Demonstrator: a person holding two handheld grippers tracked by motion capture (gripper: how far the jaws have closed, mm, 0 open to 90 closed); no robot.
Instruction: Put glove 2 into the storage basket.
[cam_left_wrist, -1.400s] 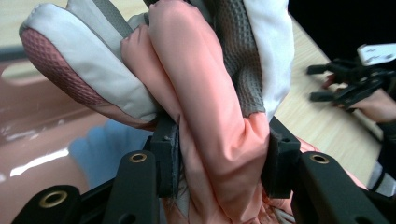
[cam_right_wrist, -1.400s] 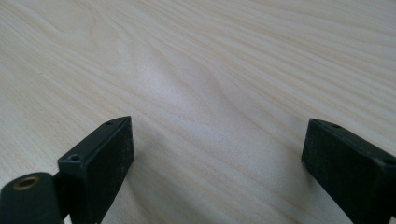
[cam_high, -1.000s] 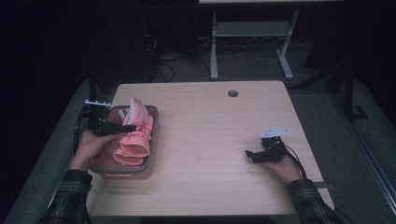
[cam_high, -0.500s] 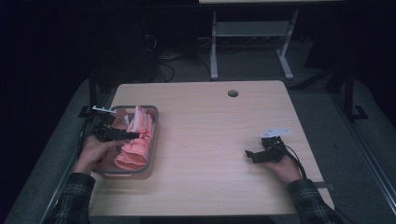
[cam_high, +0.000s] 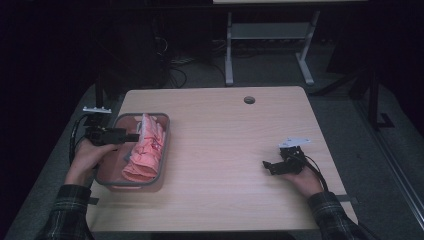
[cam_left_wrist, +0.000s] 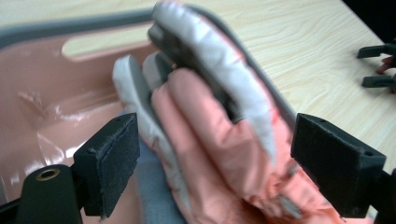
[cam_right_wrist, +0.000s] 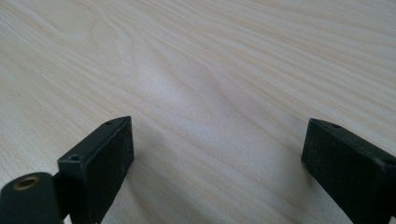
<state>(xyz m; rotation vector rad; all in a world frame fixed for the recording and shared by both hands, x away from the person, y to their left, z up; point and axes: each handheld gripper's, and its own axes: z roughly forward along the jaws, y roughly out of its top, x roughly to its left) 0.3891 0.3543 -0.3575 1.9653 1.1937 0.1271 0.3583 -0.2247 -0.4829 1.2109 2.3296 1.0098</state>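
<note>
A pink tray with a grey rim (cam_high: 131, 186) sits at the table's left side. In it lies a bundle of pink and grey padded fabric (cam_high: 146, 151). My left gripper (cam_high: 133, 136) points right over the tray's left rim, level with the bundle's far end. Its jaws have just been opening and now stand open. In the left gripper view the bundle (cam_left_wrist: 210, 135) lies between the two pads (cam_left_wrist: 109, 163) and they do not press on it; the tray rim (cam_left_wrist: 70, 29) runs behind. My right gripper (cam_high: 268, 167) rests open near the right edge, over bare wood (cam_right_wrist: 215, 163).
A round cable hole (cam_high: 249, 100) sits near the table's far edge. The wooden tabletop (cam_high: 225, 150) stretches between the tray and the right hand. Beyond the table are white desk legs (cam_high: 229, 55) and floor cables. The right gripper's jaws (cam_left_wrist: 378, 65) show in the left gripper view.
The pink bundle, held up over the tray a second ago, has dropped down into it. The left gripper has opened and drawn back to the left. The right hand has kept still.
</note>
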